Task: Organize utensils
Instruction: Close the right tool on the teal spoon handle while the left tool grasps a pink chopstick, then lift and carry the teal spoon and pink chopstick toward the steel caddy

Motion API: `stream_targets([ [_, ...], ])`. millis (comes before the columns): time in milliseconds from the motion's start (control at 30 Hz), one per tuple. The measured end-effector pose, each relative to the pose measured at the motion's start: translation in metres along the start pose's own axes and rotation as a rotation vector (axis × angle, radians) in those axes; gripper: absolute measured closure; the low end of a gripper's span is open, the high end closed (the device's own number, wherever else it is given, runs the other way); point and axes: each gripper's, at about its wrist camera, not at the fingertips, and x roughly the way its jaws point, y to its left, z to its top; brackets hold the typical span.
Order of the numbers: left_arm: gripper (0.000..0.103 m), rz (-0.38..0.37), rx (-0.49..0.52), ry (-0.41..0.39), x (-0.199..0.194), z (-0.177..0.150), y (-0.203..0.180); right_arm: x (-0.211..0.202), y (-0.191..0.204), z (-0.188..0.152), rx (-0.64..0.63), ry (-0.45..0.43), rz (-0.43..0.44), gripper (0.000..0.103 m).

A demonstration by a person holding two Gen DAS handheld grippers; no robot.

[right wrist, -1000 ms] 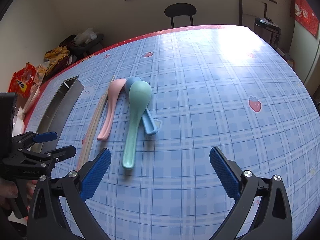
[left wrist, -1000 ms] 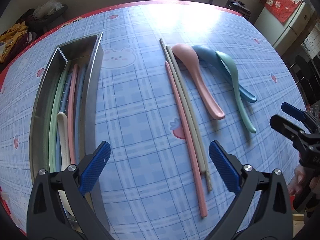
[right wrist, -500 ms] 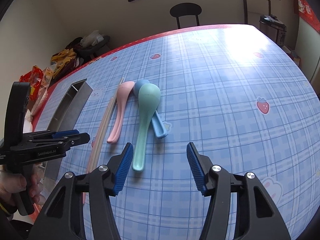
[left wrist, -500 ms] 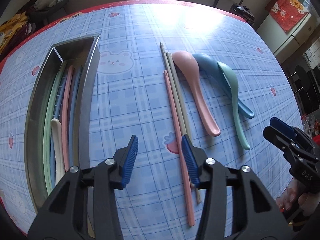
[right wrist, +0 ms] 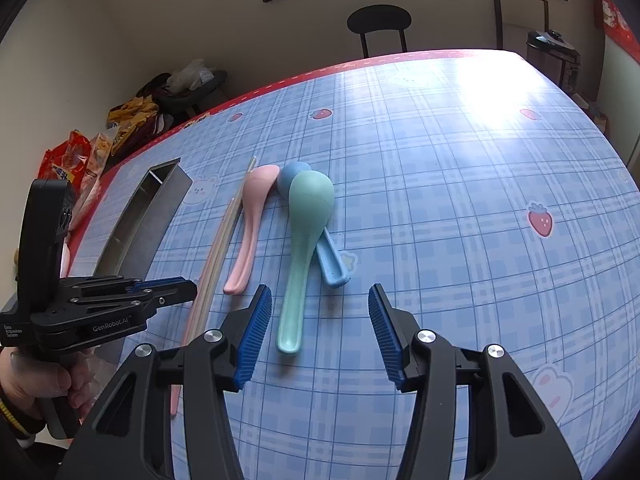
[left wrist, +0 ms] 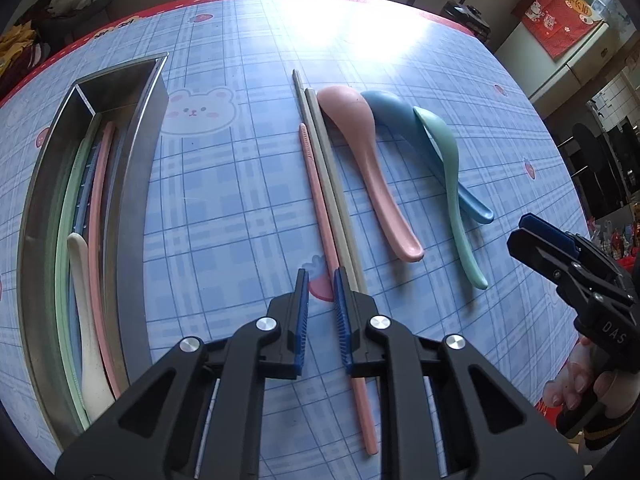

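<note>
A pink chopstick (left wrist: 320,208) and two beige chopsticks (left wrist: 334,184) lie side by side on the blue checked tablecloth. To their right lie a pink spoon (left wrist: 368,160), a blue spoon (left wrist: 404,120) and a green spoon (left wrist: 452,184). My left gripper (left wrist: 322,280) hovers over the near part of the chopsticks, its jaws narrowed to a small gap, nothing between them. My right gripper (right wrist: 316,308) is open, its jaws either side of the green spoon's handle end (right wrist: 290,340), above it.
A long metal tray (left wrist: 132,184) at the left holds green, pink and blue chopsticks and a white spoon (left wrist: 86,320). It also shows in the right wrist view (right wrist: 136,232). Chairs and snack bags stand beyond the table's red far edge.
Both grippers' jaws have narrowed from wide open, the left far more than the right. The left moved over the chopsticks; the right moved toward the green spoon's handle.
</note>
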Motion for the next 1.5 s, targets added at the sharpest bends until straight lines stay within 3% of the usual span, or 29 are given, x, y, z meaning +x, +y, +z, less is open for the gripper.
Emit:
stream_targets([
  [133, 0.086, -0.004, 0.001, 0.000, 0.002, 0.002, -0.002, 0.004, 0.002, 0.001, -0.006, 0.008, 0.011, 0.059],
  [300, 0.083, 0.003, 0.018, -0.001, 0.006, 0.004, -0.009, 0.012, 0.009, 0.007, -0.020, 0.016, 0.038, 0.081],
  [367, 0.082, 0.019, 0.037, -0.006, 0.008, 0.006, -0.015, 0.016, 0.013, 0.010, -0.021, 0.017, 0.043, 0.084],
  [500, 0.087, 0.043, 0.049, -0.007, 0.011, 0.010, -0.019, 0.027, 0.023, 0.019, -0.019, 0.018, 0.029, 0.084],
  [700, 0.089, 0.004, 0.009, -0.012, 0.013, 0.009, -0.008, 0.049, 0.030, 0.027, 0.004, 0.050, -0.064, 0.084],
  [1200, 0.089, -0.017, -0.016, -0.038, 0.008, -0.001, 0.001, 0.070, 0.055, 0.023, -0.112, 0.068, -0.242, 0.084],
  [1500, 0.089, -0.028, -0.024, -0.040, 0.006, -0.002, 0.005, 0.045, 0.024, 0.006, 0.076, 0.059, -0.126, 0.090],
])
